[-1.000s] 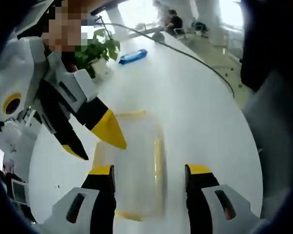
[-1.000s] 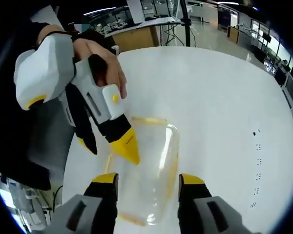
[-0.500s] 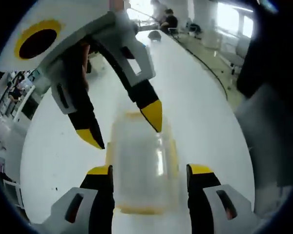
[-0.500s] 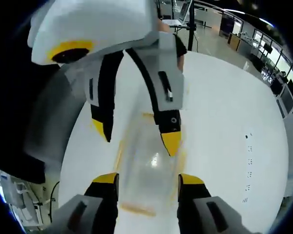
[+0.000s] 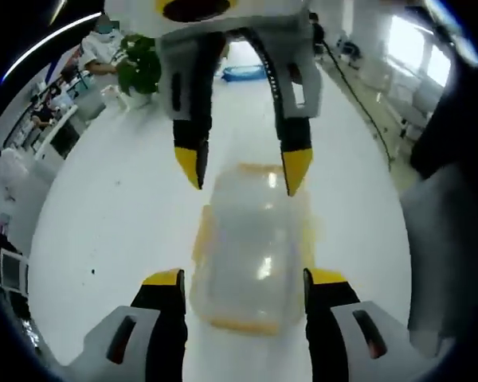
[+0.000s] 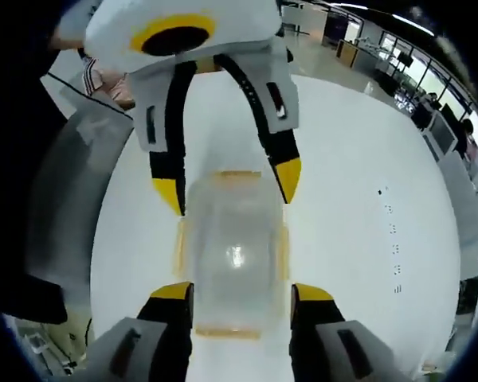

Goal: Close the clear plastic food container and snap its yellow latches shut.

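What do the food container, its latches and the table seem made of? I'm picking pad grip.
Food container: looks like clear, glossy plastic; the table shows through and a highlight glints on the lid. Yellow latches: opaque to slightly translucent plastic, probably. Table: smooth white surface, matte to satin; material unclear, perhaps laminate.

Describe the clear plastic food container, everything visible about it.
The clear plastic food container is a rounded rectangular box of cloudy see-through plastic with its lid on top, lying flat on the white table. Yellow latches show on its long sides and at both ends; whether they are snapped shut cannot be told. The left gripper and right gripper face each other over it, open fingers straddling opposite ends. Contact cannot be confirmed.
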### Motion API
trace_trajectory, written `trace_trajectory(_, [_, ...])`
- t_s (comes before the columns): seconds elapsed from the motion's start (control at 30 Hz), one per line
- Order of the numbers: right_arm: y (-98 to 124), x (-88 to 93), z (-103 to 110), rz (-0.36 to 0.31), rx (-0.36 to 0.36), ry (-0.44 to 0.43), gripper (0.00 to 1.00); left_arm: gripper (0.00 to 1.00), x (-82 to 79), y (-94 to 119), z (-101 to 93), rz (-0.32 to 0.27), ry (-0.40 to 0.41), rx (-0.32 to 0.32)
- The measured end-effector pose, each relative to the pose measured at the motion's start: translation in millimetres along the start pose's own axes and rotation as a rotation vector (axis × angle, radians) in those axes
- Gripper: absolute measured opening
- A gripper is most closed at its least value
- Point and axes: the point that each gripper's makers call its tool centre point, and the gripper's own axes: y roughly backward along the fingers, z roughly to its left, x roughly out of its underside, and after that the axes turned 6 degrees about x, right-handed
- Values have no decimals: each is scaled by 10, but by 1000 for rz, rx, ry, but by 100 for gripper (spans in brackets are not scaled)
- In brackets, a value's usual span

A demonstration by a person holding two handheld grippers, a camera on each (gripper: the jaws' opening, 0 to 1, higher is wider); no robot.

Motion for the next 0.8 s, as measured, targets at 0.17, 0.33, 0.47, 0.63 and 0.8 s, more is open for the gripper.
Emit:
trace_trajectory(0.17, [-10, 37, -80, 3, 108, -124, 48, 59, 62, 29, 99, 21, 134, -83])
trace_trajectory(0.33, [32, 81, -160, 15, 215, -197, 50, 59, 224, 9, 127, 122, 170, -174])
trace_trajectory(0.47, [41, 85, -125, 4, 227, -254, 50, 62, 214, 11, 127, 133, 225, -220])
trace_trajectory(0.63, [55, 131, -137, 0, 277, -359, 50, 59, 150, 26, 156, 105, 326, -268])
trace_trajectory(0.8, [79, 190, -137, 30, 312, -390, 50, 60, 203, 69, 199, 126, 369, -323])
